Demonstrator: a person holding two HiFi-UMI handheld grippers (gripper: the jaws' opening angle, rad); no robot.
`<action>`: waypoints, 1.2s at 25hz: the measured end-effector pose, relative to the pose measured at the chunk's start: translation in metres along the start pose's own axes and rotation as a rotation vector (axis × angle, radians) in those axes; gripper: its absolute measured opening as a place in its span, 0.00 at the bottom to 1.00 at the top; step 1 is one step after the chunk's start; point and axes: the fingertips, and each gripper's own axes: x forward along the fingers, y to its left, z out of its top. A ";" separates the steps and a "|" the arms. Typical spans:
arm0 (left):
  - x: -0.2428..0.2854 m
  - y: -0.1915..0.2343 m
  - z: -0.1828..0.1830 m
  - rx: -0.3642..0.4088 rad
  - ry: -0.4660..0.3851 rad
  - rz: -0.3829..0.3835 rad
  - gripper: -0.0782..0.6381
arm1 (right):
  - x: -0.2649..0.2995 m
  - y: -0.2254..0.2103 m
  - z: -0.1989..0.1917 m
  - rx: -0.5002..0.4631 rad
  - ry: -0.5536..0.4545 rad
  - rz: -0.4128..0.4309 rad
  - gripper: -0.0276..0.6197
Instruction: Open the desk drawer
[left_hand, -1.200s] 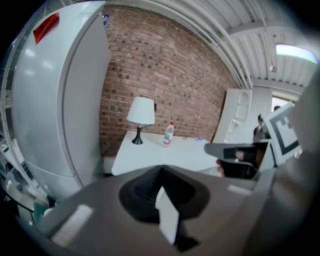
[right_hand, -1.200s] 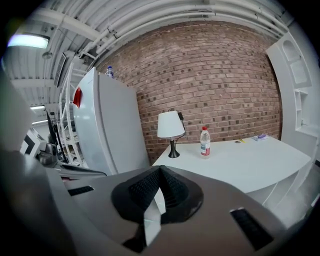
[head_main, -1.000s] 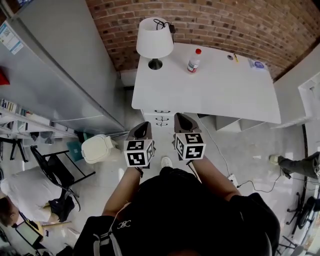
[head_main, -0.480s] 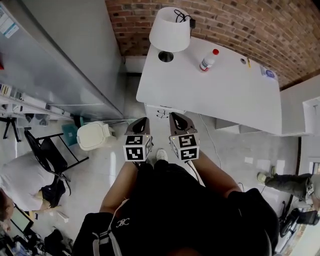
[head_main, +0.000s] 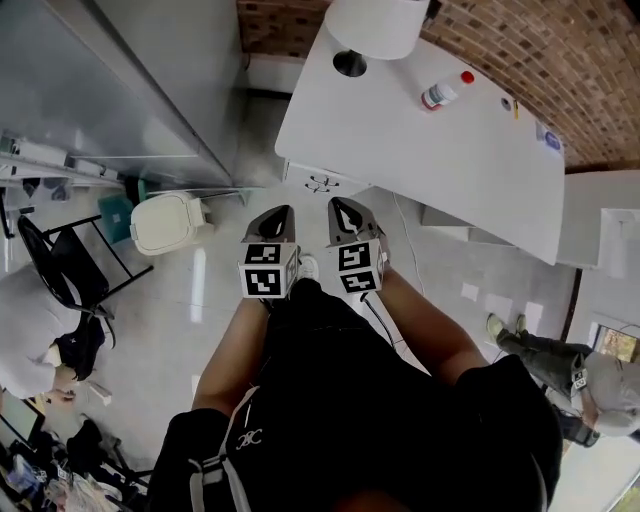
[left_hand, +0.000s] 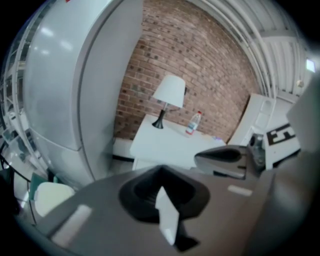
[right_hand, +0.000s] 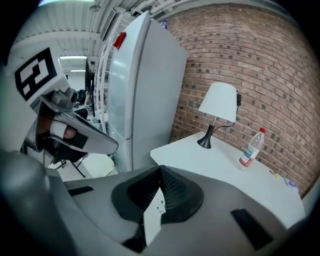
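Note:
A white desk (head_main: 440, 150) stands against the brick wall, its stacked drawer fronts (head_main: 322, 183) facing me at its left end. On its top are a white lamp (head_main: 375, 25) and a red-capped bottle (head_main: 445, 92). My left gripper (head_main: 281, 211) and right gripper (head_main: 336, 204) are held side by side over the floor, a little short of the drawers and touching nothing. Both point at the desk with jaws shut and empty. The left gripper view shows the desk (left_hand: 165, 142), lamp (left_hand: 169, 92) and bottle (left_hand: 193, 123) ahead. The right gripper view looks along the desk top (right_hand: 225, 160).
A tall grey refrigerator (head_main: 130, 80) stands left of the desk. A white bin (head_main: 165, 222) and a black chair (head_main: 70, 270) are on the floor at the left. A seated person (head_main: 30, 340) is at the far left, another person (head_main: 560, 350) at the right. A cable (head_main: 400, 240) trails under the desk.
The head view has shifted: the desk has slid up and to the right, cutting off the lamp's top. Both grippers stay side by side and shut, lower left in the frame.

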 end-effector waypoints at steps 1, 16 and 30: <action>0.003 0.002 -0.006 -0.005 0.001 -0.002 0.11 | 0.007 0.003 -0.008 -0.020 0.020 -0.001 0.03; 0.040 0.035 -0.068 -0.096 0.027 0.039 0.11 | 0.153 -0.016 -0.158 -0.467 0.306 -0.148 0.03; 0.043 0.043 -0.109 -0.148 0.069 0.057 0.11 | 0.231 -0.058 -0.226 -0.917 0.470 -0.326 0.17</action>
